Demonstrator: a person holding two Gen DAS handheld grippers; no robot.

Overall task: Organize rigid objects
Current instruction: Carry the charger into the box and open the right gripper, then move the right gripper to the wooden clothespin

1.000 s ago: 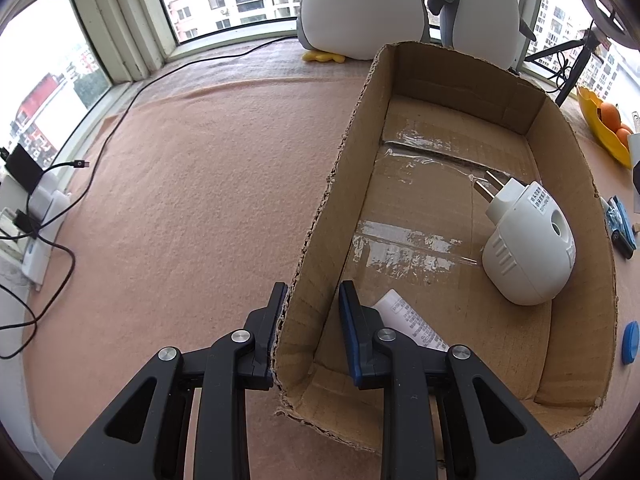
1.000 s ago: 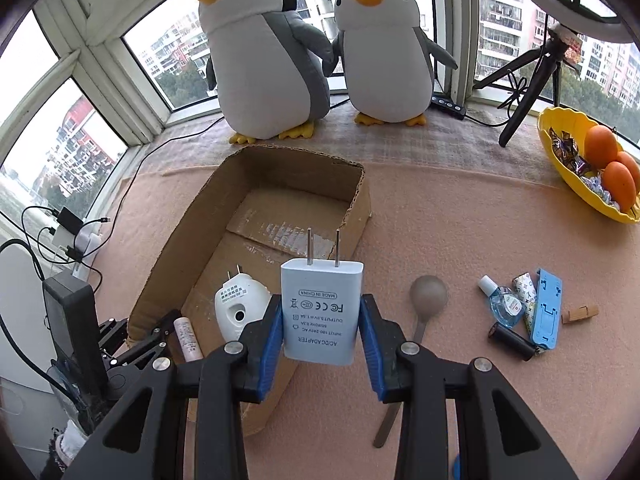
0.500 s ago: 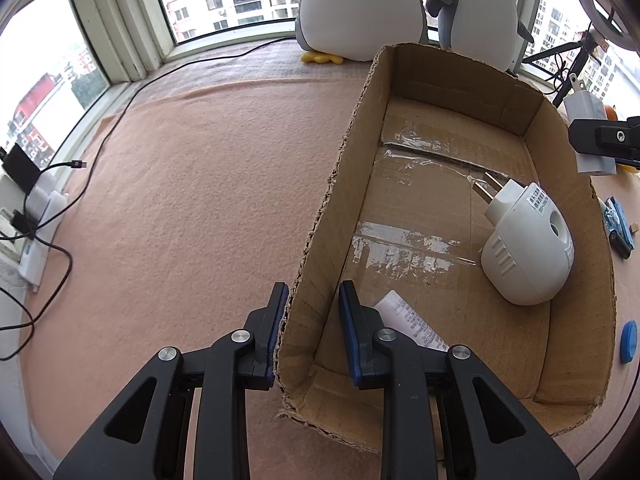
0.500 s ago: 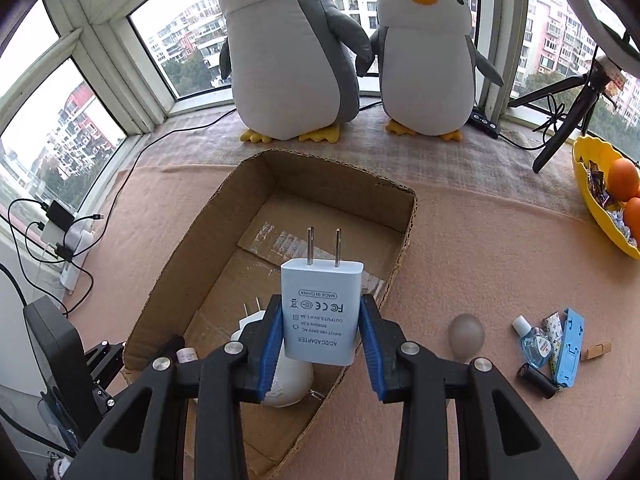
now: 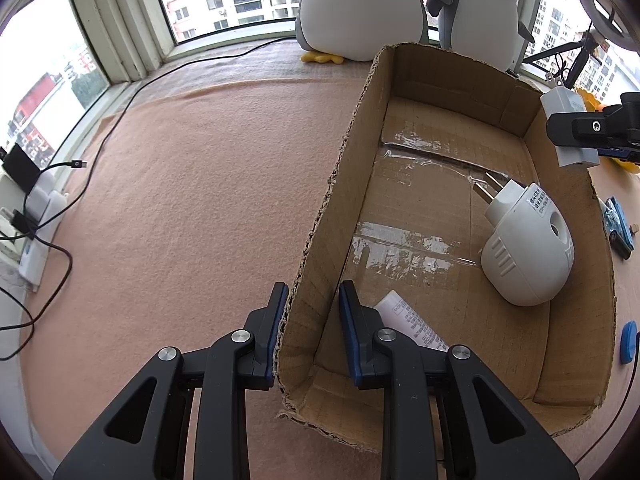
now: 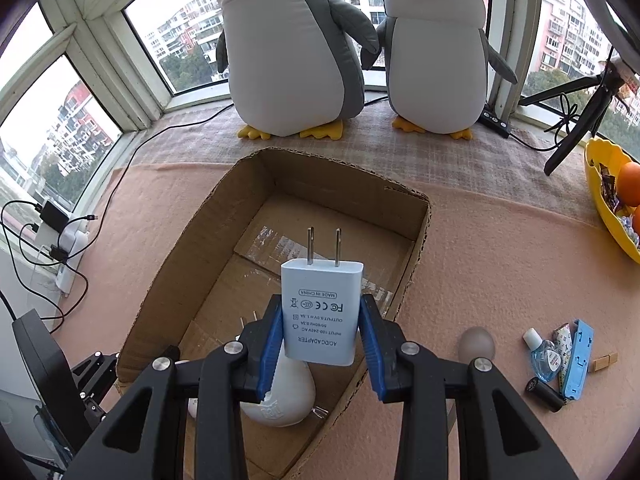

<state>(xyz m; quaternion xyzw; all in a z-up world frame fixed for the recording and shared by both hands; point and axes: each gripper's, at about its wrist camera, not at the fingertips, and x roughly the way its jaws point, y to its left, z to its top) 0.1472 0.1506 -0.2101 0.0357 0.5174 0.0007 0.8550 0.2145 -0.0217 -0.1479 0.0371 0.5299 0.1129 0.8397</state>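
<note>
My right gripper is shut on a white AC/DC adapter, prongs pointing away, held above the open cardboard box. The adapter also shows in the left wrist view over the box's right wall. My left gripper straddles the box's left wall, one finger on each side, not visibly pressing on it. Inside the box lie a white round plug-in device and a small white tube.
Two plush penguins stand behind the box. On the mat to the right lie a spoon, a small bottle, a blue clip and a black cylinder. A yellow fruit bowl is far right. Cables and a power strip lie left.
My right gripper has carried the adapter forward and left, from beside the box to over its inside. The left gripper and the box have stayed put.
</note>
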